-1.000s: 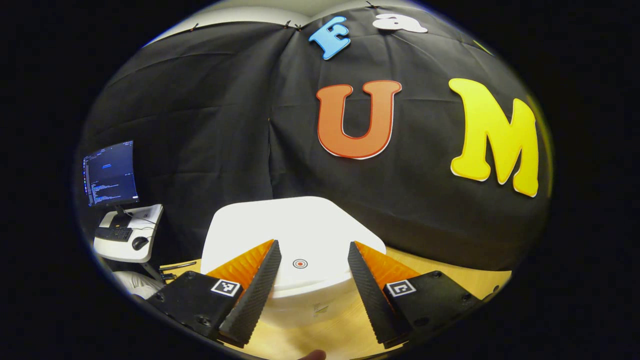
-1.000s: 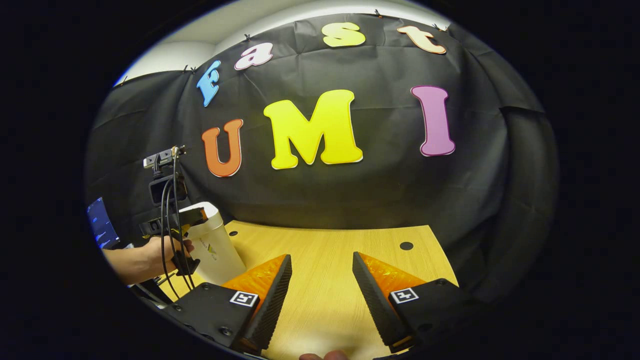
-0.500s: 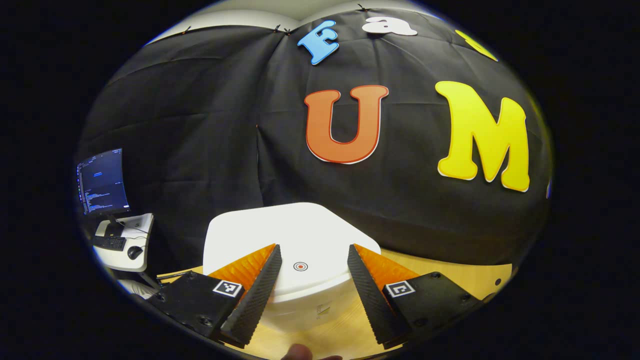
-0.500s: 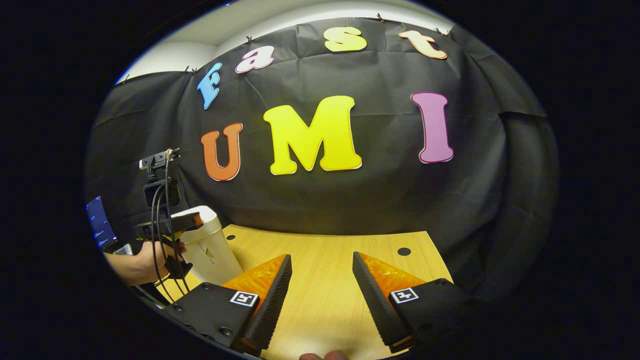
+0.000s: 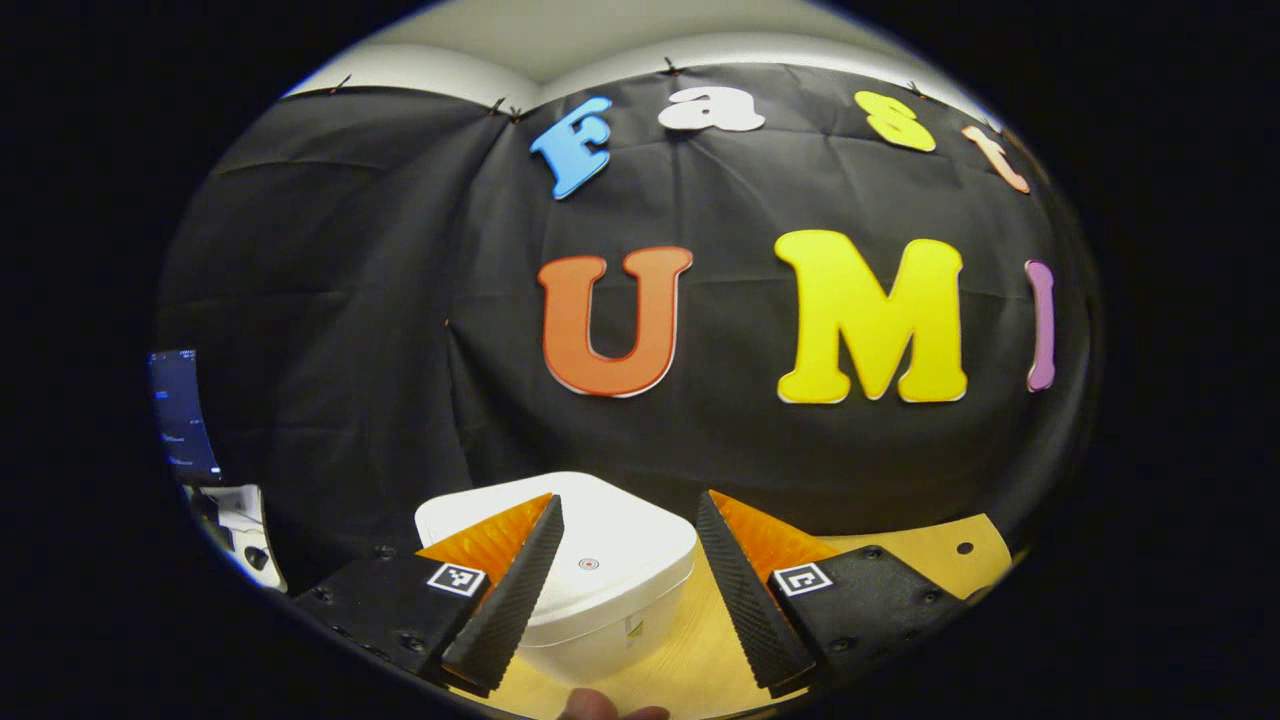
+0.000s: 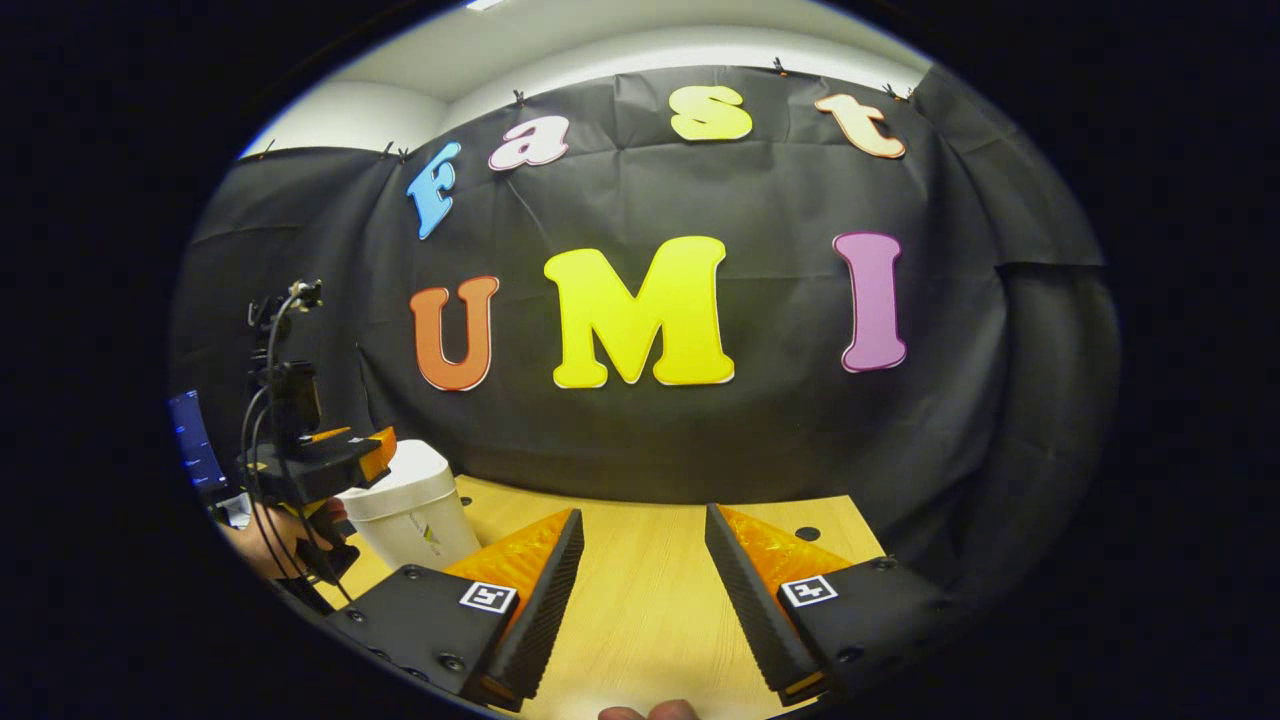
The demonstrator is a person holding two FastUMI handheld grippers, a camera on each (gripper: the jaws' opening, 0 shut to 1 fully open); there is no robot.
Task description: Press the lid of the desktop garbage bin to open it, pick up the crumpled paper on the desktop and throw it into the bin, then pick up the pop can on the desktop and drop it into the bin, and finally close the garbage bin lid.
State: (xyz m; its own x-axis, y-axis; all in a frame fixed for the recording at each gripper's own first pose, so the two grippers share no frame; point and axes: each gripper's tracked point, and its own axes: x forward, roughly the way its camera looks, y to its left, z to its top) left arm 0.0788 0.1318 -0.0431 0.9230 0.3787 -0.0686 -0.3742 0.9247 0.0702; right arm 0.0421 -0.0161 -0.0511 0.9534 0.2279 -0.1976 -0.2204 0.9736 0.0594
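White garbage bin (image 5: 600,600) stands lid-closed at the worktop's (image 6: 640,600) 9 o'clock end — contents hidden; left gripper (image 5: 628,580) above it and right gripper (image 6: 638,600) both gape apart

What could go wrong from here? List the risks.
The bin stands near the desk's left edge, so a careless sideways knock from the left gripper, hovering open above the shut lid, might tip it off. The open right gripper hangs low over the desk and could scrape it.
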